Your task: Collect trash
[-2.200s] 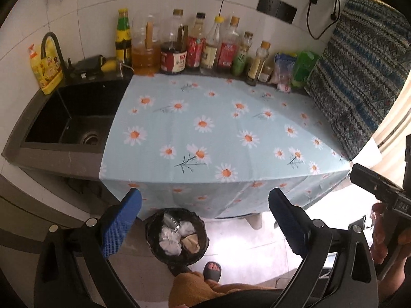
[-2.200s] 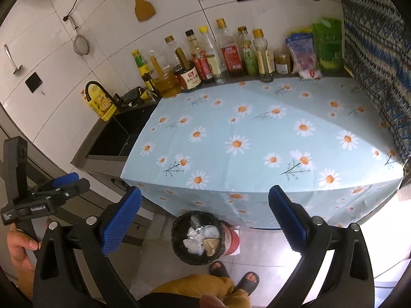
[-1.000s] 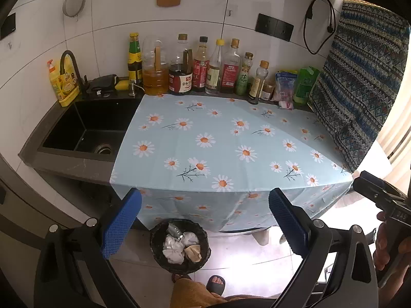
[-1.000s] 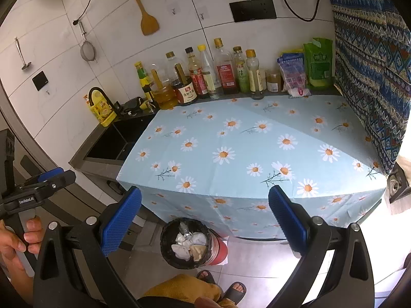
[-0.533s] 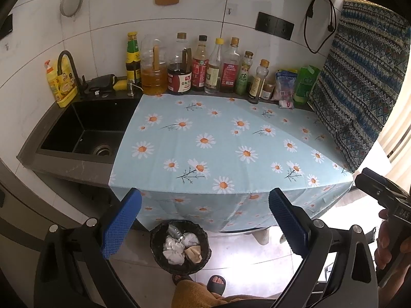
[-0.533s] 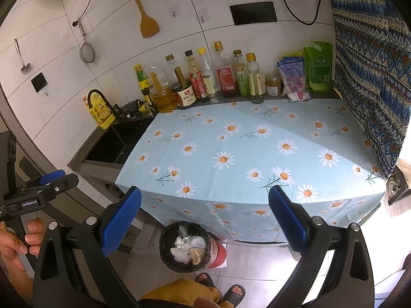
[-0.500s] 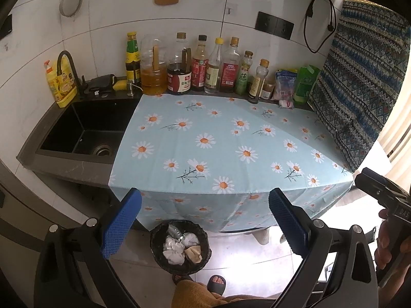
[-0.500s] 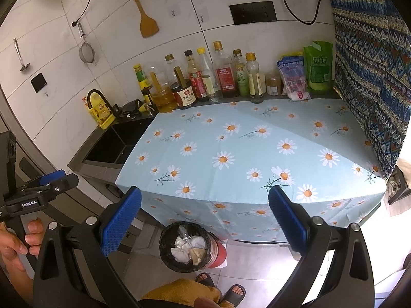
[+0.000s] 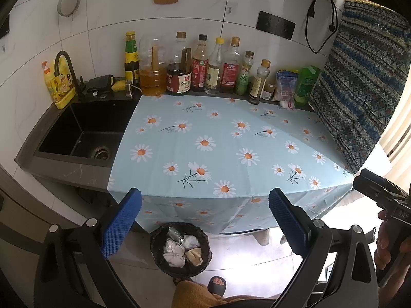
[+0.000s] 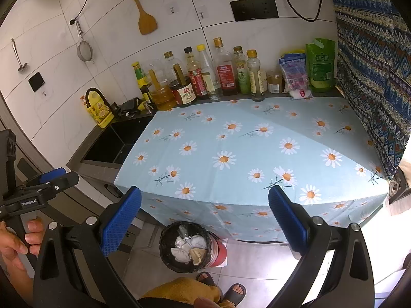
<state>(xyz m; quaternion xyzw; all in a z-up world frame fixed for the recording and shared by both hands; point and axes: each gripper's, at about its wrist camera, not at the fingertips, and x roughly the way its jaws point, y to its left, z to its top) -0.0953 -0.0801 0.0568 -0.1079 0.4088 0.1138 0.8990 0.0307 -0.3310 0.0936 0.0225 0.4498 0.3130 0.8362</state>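
Black wastebasket [image 9: 179, 249] holds crumpled white paper [image 9: 173, 252] on the floor

Bottles [image 9: 203, 64] line the wall behind a daisy-print cloth [image 9: 226, 148], beside a black sink [image 9: 84, 131].

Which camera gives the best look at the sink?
The left wrist view: the sink shows its whole basin and drain. The right wrist view catches it from the side, only a dark narrow slice with no drain visible.
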